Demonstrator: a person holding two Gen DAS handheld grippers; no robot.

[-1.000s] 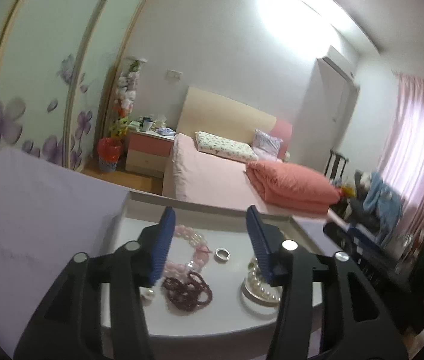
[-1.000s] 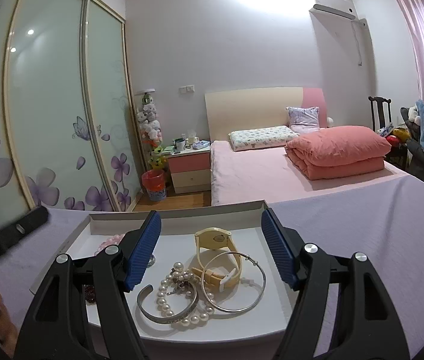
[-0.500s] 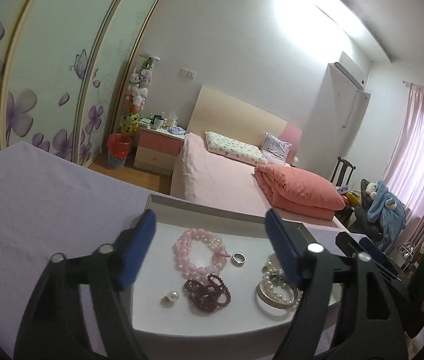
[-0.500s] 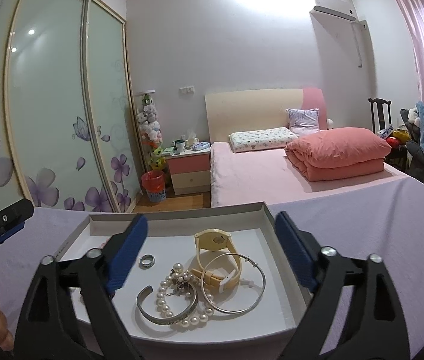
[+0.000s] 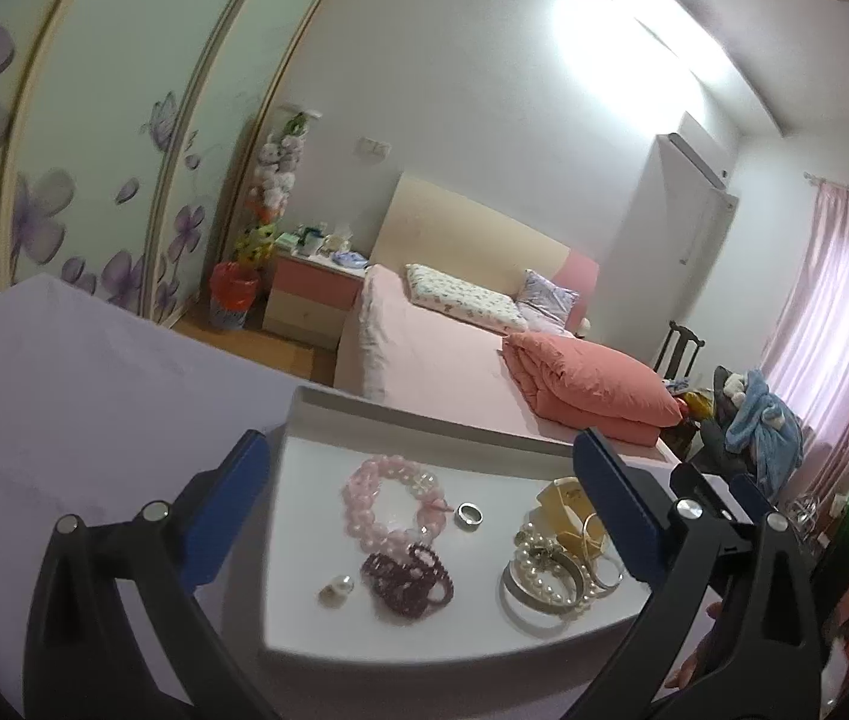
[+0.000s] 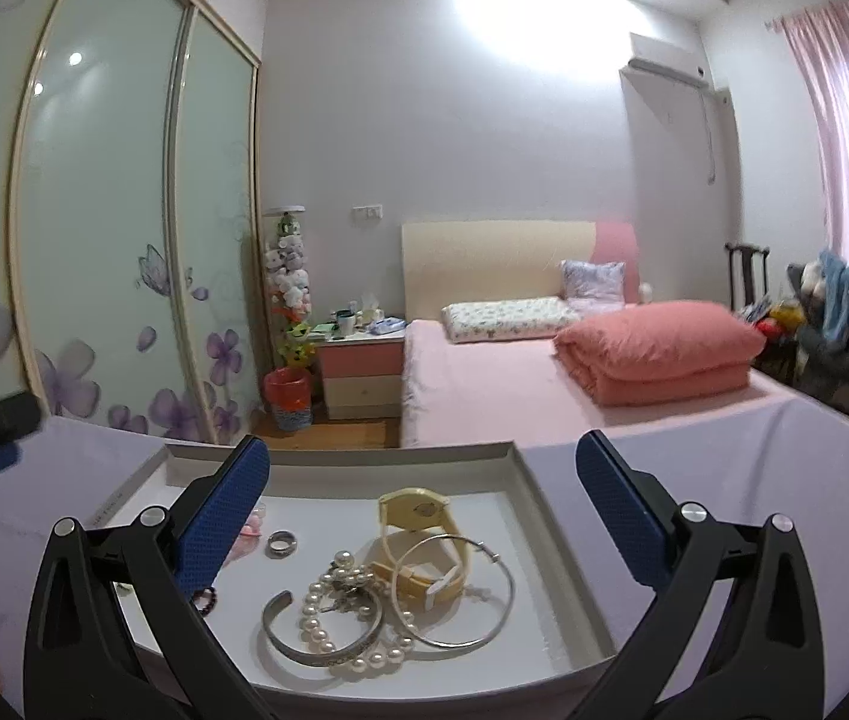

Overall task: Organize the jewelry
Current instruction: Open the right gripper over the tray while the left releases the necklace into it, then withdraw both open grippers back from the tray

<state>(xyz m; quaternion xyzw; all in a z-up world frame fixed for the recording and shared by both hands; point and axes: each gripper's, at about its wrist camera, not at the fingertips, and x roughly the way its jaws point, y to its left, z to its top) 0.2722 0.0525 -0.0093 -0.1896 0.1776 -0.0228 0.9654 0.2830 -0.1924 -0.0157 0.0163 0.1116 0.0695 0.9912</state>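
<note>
While both tongs hang above it with nothing in their grasp, the white tray (image 6: 562, 564) lies on the lilac cloth (image 5: 64, 396) with all the jewelry inside.

Left gripper (image 5: 424, 498): jaws spread wide, empty. Between its fingers: pink bead bracelet (image 5: 388, 501), silver ring (image 5: 469, 515), dark red bead bracelet (image 5: 409, 579), and a single pearl piece (image 5: 337, 588) just beside that bracelet.

Right gripper (image 6: 424, 498): jaws spread wide, empty. Between its fingers: yellow watch (image 6: 424, 531), large hoop bangle (image 6: 454, 591) overlapping the watch strap, pearl strand (image 6: 340, 606) tangled with an open silver cuff (image 6: 322, 630).

Right view: the pink and dark red bracelets are mostly hidden behind its left finger. The tray's near edge is cut off by the tong frames.
</note>
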